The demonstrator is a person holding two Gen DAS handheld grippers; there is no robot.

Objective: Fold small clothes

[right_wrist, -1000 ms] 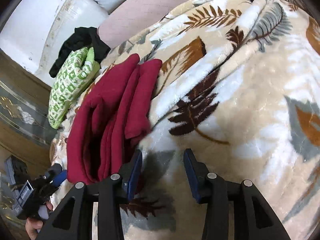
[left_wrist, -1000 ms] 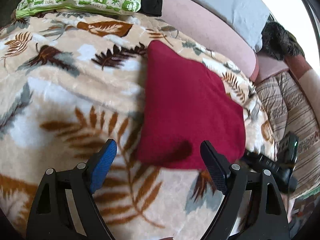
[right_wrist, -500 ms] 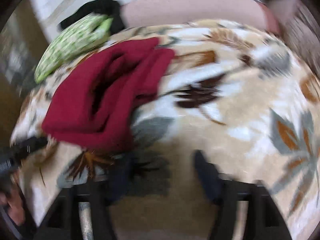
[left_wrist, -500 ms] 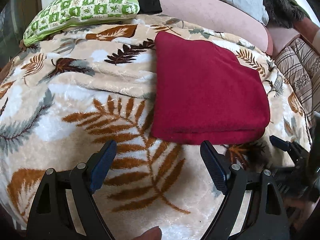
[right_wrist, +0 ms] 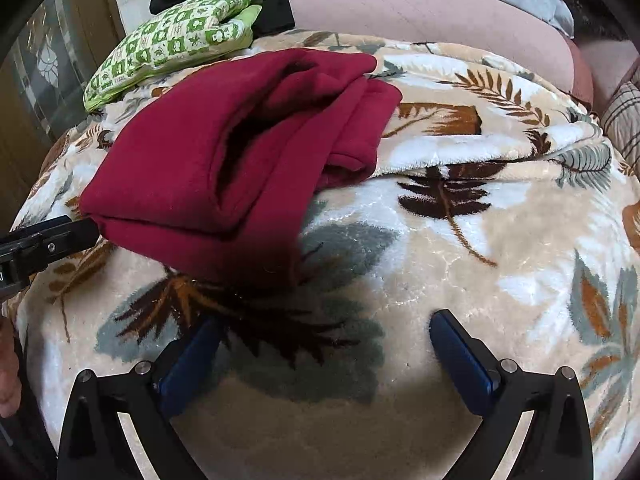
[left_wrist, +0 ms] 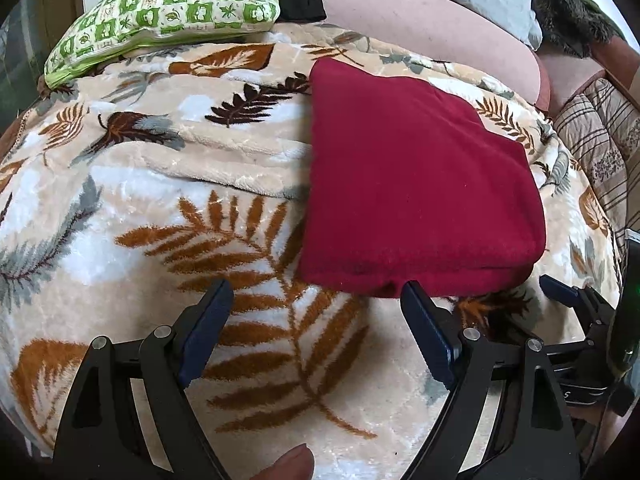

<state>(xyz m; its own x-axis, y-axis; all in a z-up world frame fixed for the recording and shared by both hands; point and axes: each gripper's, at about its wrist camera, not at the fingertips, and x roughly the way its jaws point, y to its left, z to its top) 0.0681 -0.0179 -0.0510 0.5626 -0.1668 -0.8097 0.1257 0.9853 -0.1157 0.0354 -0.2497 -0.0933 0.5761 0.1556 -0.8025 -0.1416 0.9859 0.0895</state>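
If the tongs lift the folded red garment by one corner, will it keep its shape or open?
The folded red garment would probably flop open: its layers lie loose and gape at the side. It looks like soft, thick fleece, so likely light for its bulk and not slippery. Pushed across the plush leaf-print blanket, it may bunch up rather than slide.

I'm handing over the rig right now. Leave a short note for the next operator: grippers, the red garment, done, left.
Left hand-held gripper: open, empty, just short of the red garment.
Right hand-held gripper: jaws just opened wide, empty, over the leaf-print blanket.
Garment lies folded on the blanket, layers gaping on the right-view side.
Done: fold made, garment released.
Left: maybe tidy the loose layers.
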